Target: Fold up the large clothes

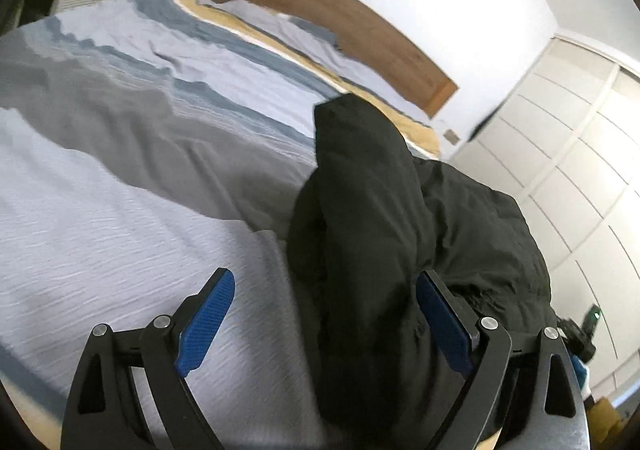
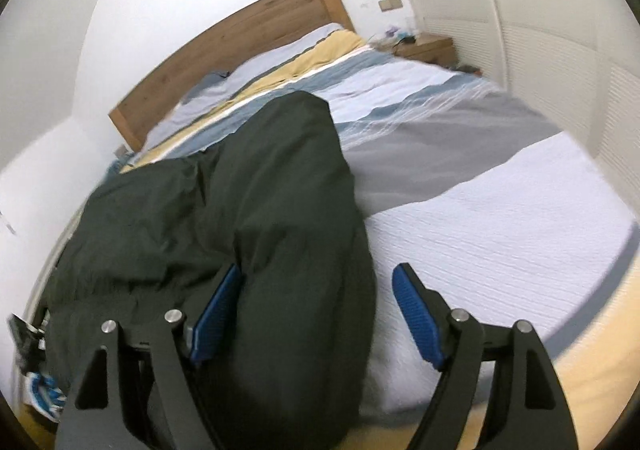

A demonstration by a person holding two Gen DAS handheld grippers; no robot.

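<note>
Blue-padded fingers of the left gripper [image 1: 324, 318] spread wide, straddling a thick fold of the black padded jacket [image 1: 384, 242]; right pad touching or nearly touching the cloth, left pad apart from it, over bare bedding. Nothing clamped. Same picture at the right gripper [image 2: 316, 314]: jaws wide, a fat roll of the black padded jacket [image 2: 256, 210] bulging up between the pads, left pad pressed against it, right pad clear. Not gripped.

Further out, garment heaped along one side of the bed, near its foot, one long puffy part reaching toward the wooden headboard [image 2: 224, 46]. Underneath, a striped duvet [image 1: 120, 90] in white, grey, blue and yellow. White wardrobe doors [image 1: 580, 154] beyond the jacket's edge; a bedside table [image 2: 424, 46] at the far corner.

Judging by the bulk: soft, springy, fairly light for its volume, with a smooth shell likely to slip and to puff open again after each fold. Probably best pinched at a seam, hem or cuff where the filling is thin, not across the thick roll now between the pads. Folding barely begun, by the look of the heap.
</note>
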